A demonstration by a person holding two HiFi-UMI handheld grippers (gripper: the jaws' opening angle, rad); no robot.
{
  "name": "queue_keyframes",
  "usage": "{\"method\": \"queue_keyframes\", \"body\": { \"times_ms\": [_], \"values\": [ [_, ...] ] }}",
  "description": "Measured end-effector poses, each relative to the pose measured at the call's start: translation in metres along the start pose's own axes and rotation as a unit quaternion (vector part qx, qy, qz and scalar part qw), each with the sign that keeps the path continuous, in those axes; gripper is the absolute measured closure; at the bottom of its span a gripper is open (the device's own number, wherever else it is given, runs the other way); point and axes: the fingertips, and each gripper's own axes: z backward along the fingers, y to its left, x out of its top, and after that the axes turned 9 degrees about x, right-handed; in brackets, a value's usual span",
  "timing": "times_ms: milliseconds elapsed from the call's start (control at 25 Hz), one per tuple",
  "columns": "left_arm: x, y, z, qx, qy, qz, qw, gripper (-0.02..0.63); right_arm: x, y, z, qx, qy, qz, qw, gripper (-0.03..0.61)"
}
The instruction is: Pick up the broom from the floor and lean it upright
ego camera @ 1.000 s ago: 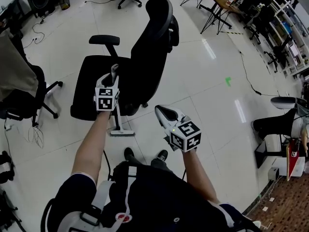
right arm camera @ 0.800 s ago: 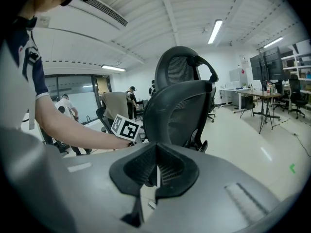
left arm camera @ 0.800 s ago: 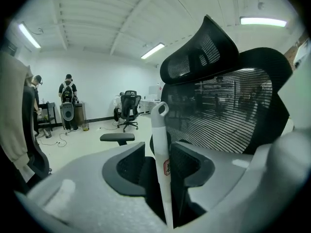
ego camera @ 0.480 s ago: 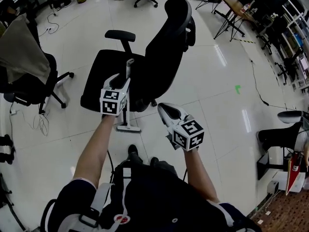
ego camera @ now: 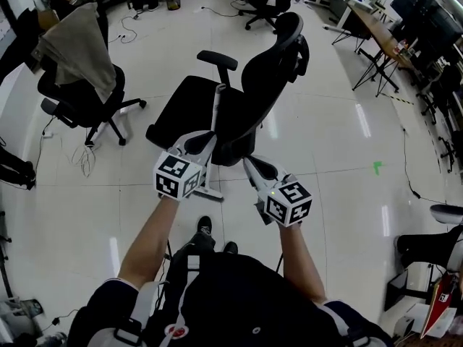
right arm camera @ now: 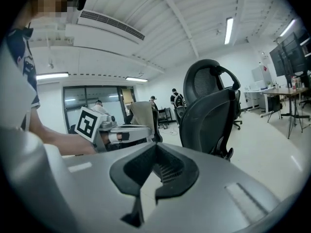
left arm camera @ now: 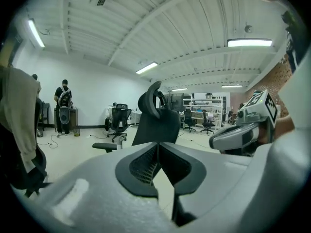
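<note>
While near-upright — broom [ego camera: 216,114], handle up

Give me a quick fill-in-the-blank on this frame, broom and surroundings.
The white-handled ___ stands upright against the black office chair. Its head rests on the ___. A beige cloth hangs over another ___. The small floor mark at right is ___.
Missing words: broom; floor; chair; green.

A black office chair [ego camera: 264,74] with the broom [ego camera: 216,114] leaning on it blocks the way ahead. The floor [ego camera: 340,150] on the right is open.
</note>
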Motion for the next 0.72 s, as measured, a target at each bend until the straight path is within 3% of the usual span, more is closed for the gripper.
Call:
{"method": "queue_keyframes", "body": {
  "times_ms": [360,720],
  "values": [
    [0.014,-0.039,0.073,0.003,0.0,0.024,0.9997,0.612,0.022,0.032,0.007,0.025,-0.058,0.017,0.998,0.572],
    [0.029,-0.028,0.099,-0.017,-0.024,0.034,0.999,0.612,0.046,0.069,-0.014,0.025,-0.095,0.034,0.995,0.574]
  ]
}}
